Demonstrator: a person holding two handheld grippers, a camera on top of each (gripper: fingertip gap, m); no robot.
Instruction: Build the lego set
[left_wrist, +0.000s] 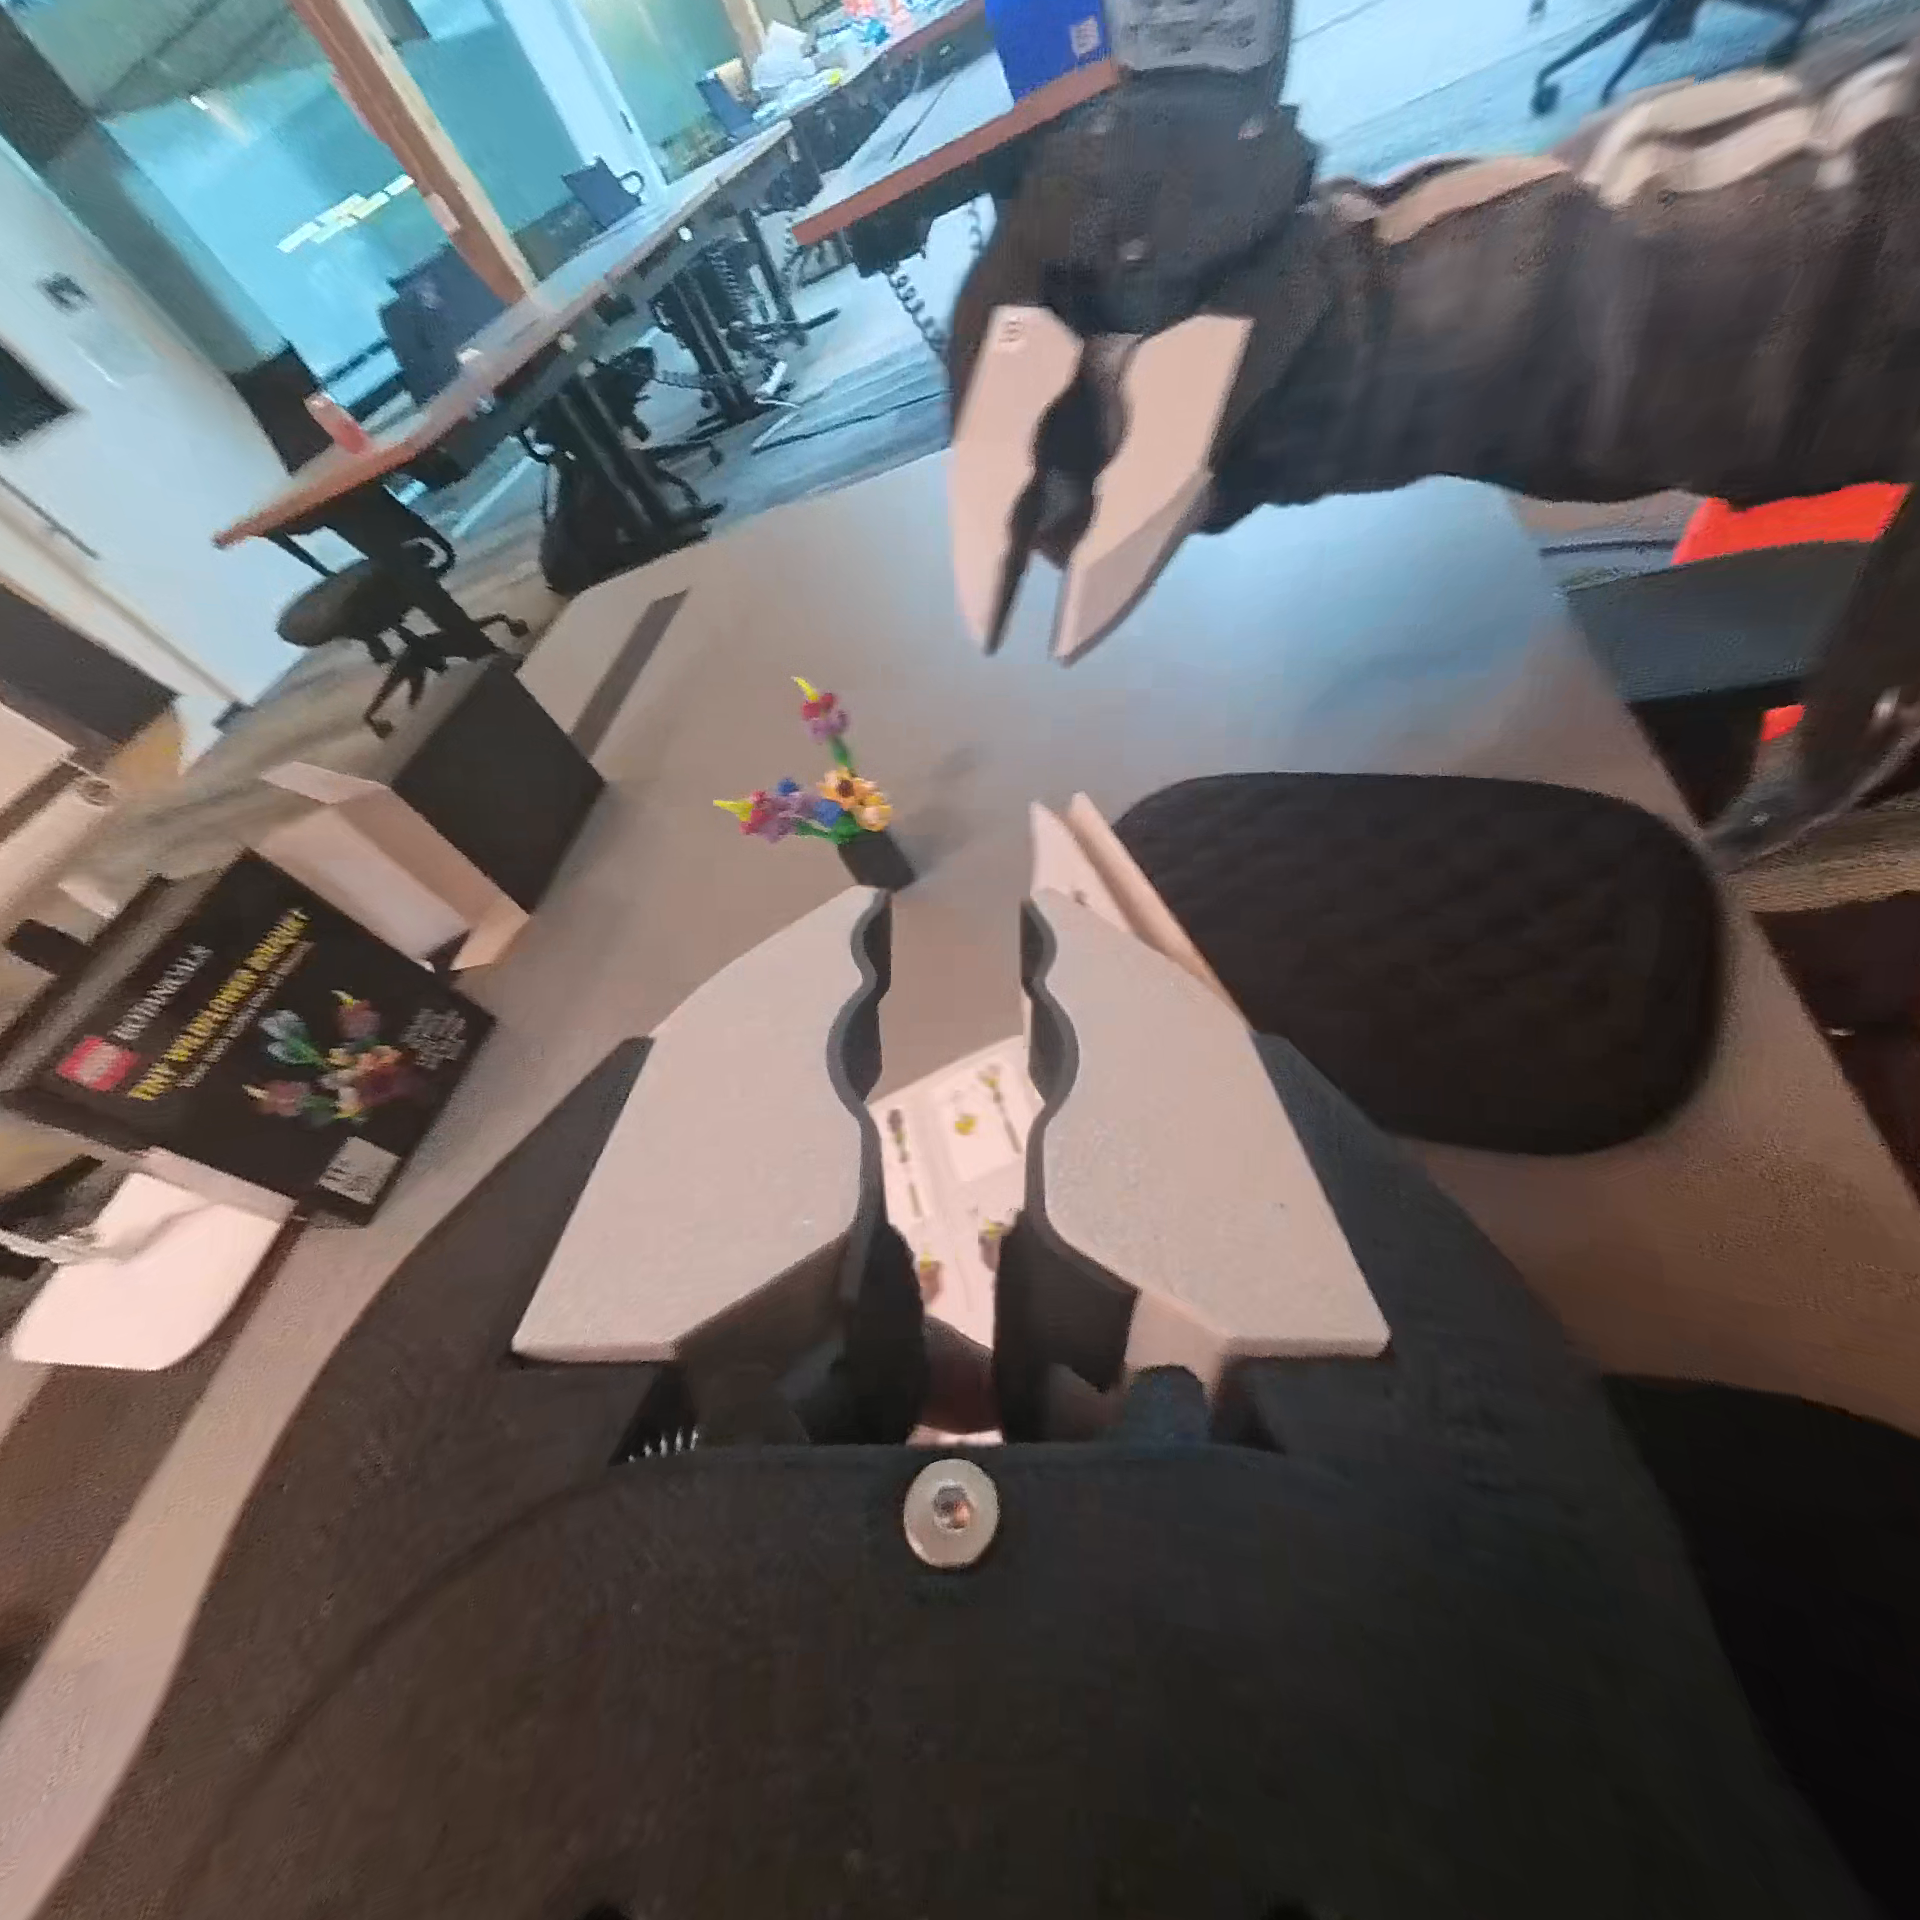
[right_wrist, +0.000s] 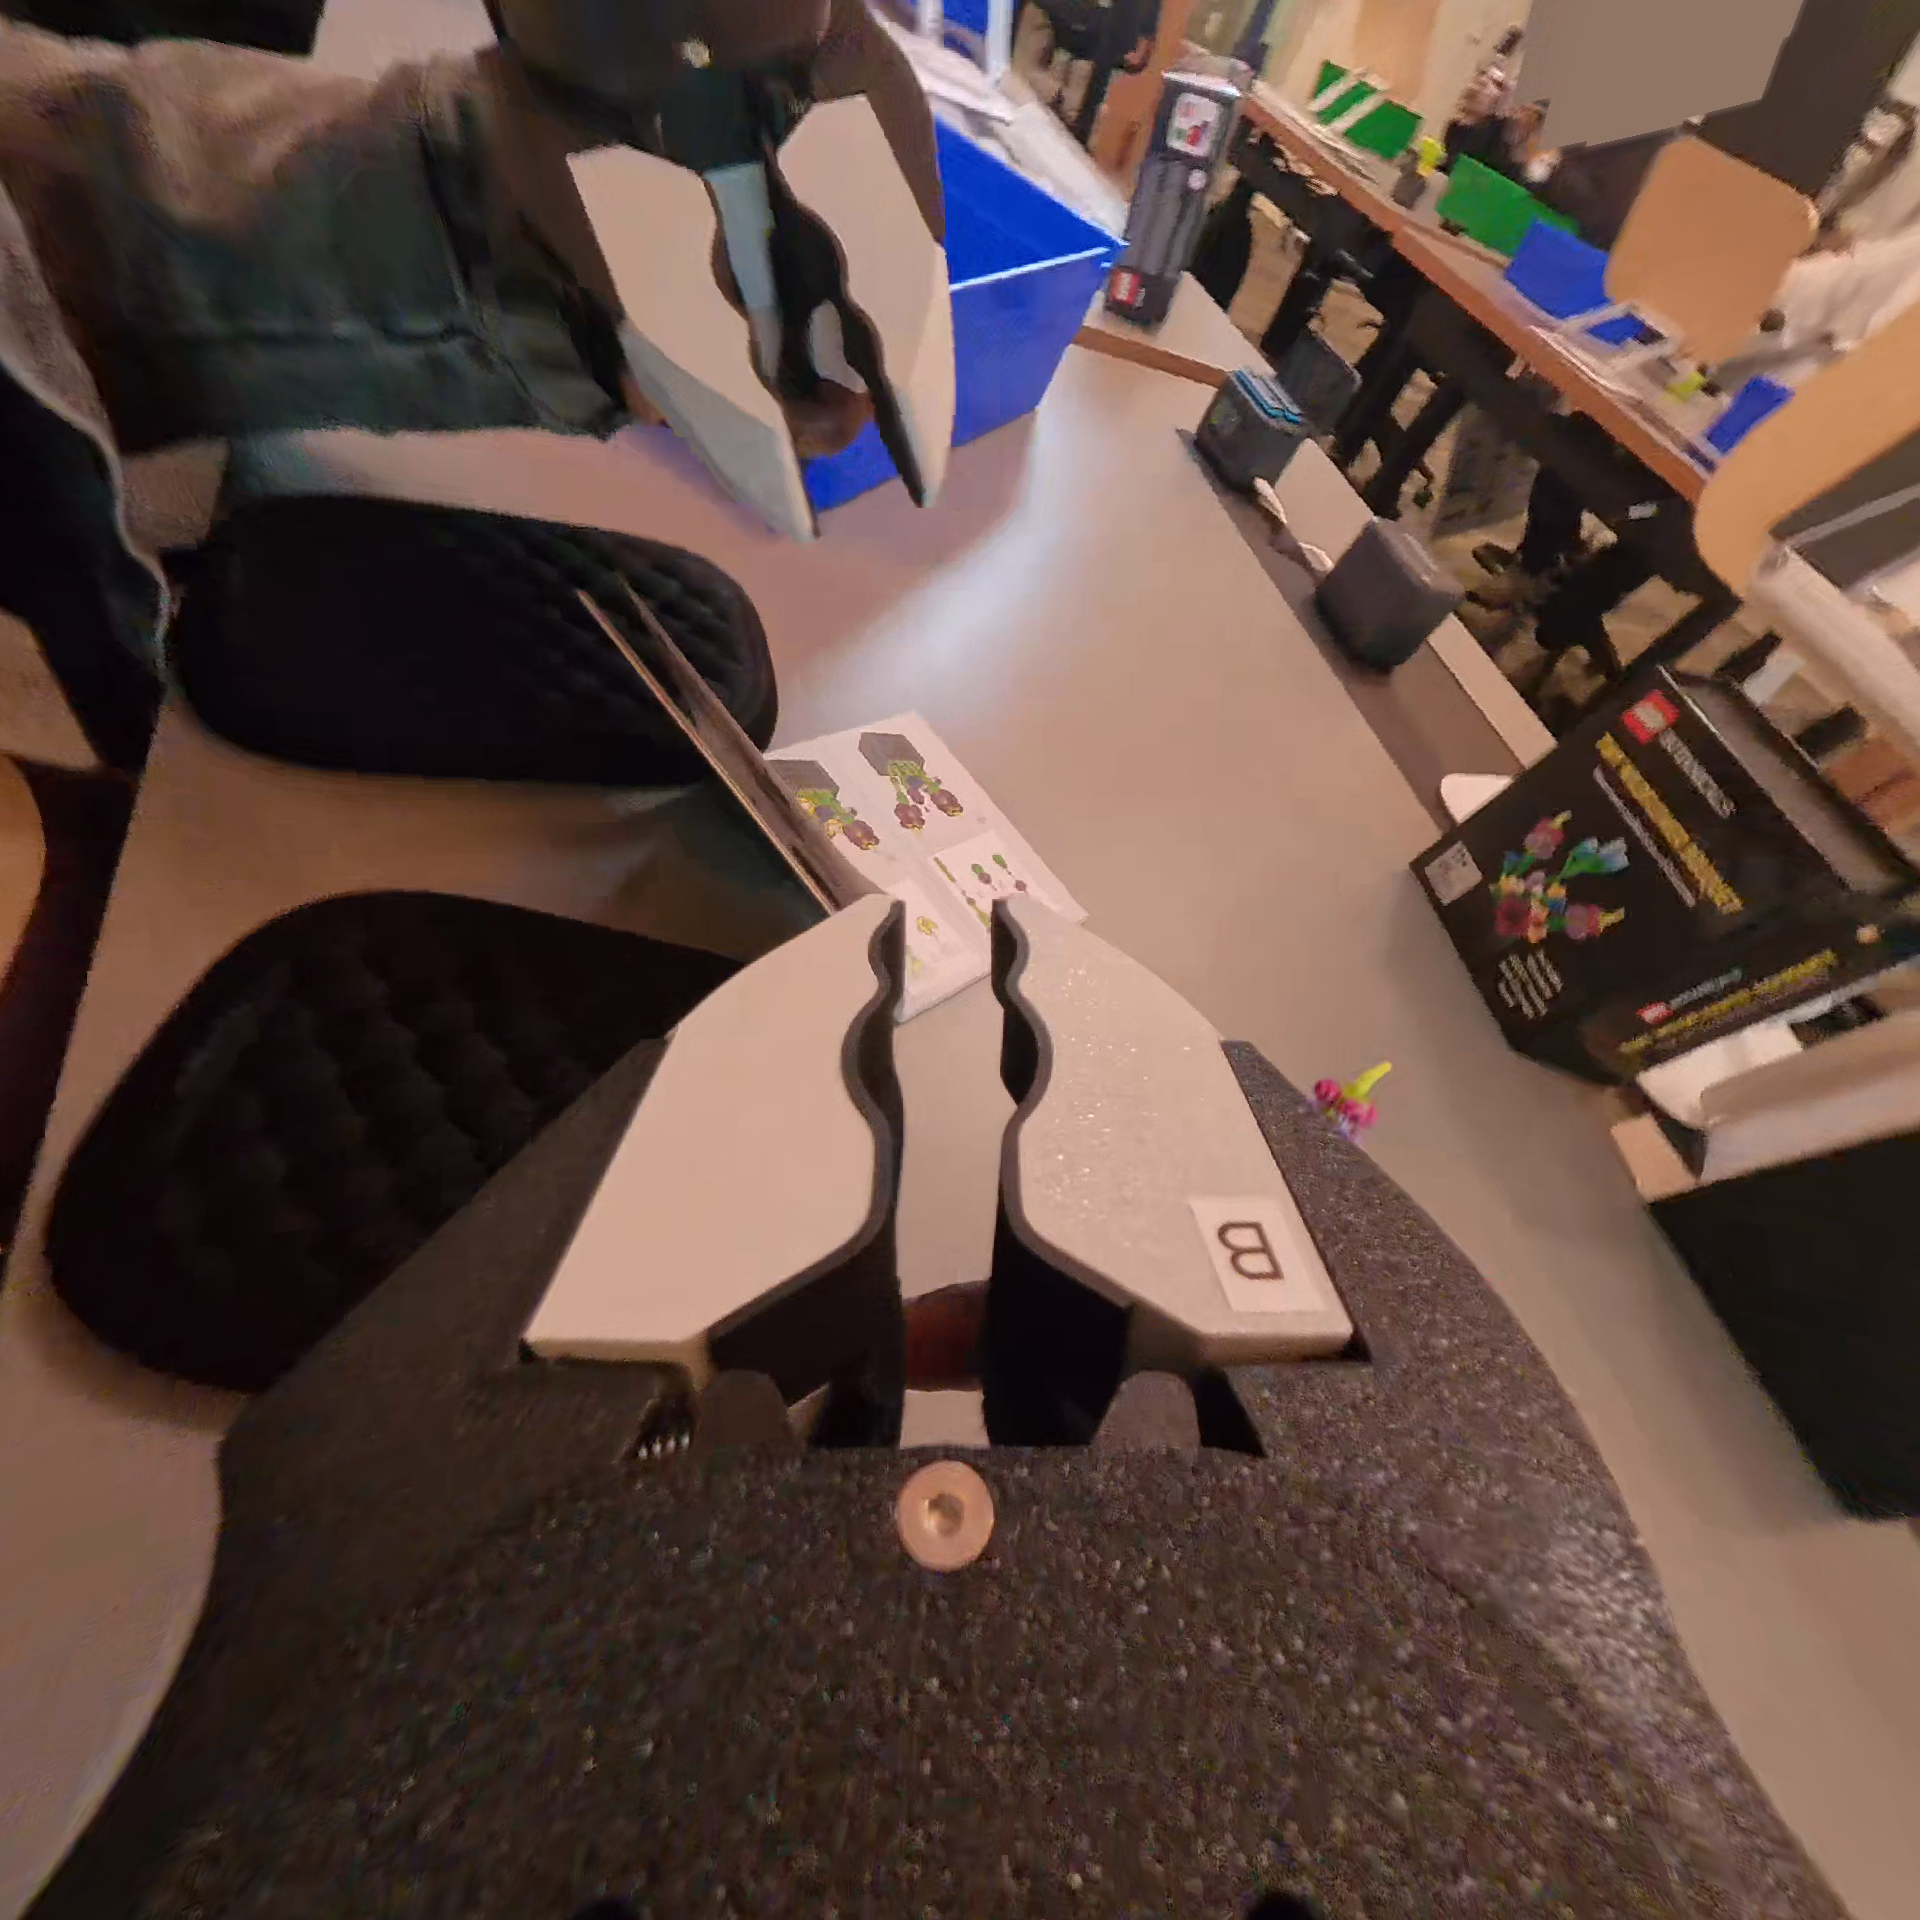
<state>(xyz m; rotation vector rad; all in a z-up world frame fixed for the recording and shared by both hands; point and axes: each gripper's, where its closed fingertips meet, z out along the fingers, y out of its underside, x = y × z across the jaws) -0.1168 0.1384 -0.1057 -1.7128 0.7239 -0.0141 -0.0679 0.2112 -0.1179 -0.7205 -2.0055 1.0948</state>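
A small lego flower bouquet (left_wrist: 831, 805) stands upright in a black pot on the grey table (left_wrist: 727, 644), just past my left gripper's tips. My left gripper (left_wrist: 956, 914) is open and empty, held above the open instruction booklet (left_wrist: 971, 1127). My right gripper (left_wrist: 1023, 629) hangs open and empty above the table beyond the bouquet. In the right wrist view my right gripper (right_wrist: 945, 925) is open and empty over the booklet (right_wrist: 914, 821). The left gripper (right_wrist: 862, 509) shows opposite it. Only the bouquet's pink and yellow top (right_wrist: 1351, 1101) shows past the right gripper's body.
The black lego box lies near the table edge (left_wrist: 260, 1049) (right_wrist: 1662, 883). Two black quilted pads (right_wrist: 468, 634) (right_wrist: 312, 1122) lie beside the booklet. A blue bin (right_wrist: 1008, 301) and small grey containers (right_wrist: 1387, 603) stand farther off. A person's sleeve (left_wrist: 1558, 343) is behind the right gripper. The tips of one gripper are about 10 cm away from the tips of the other.
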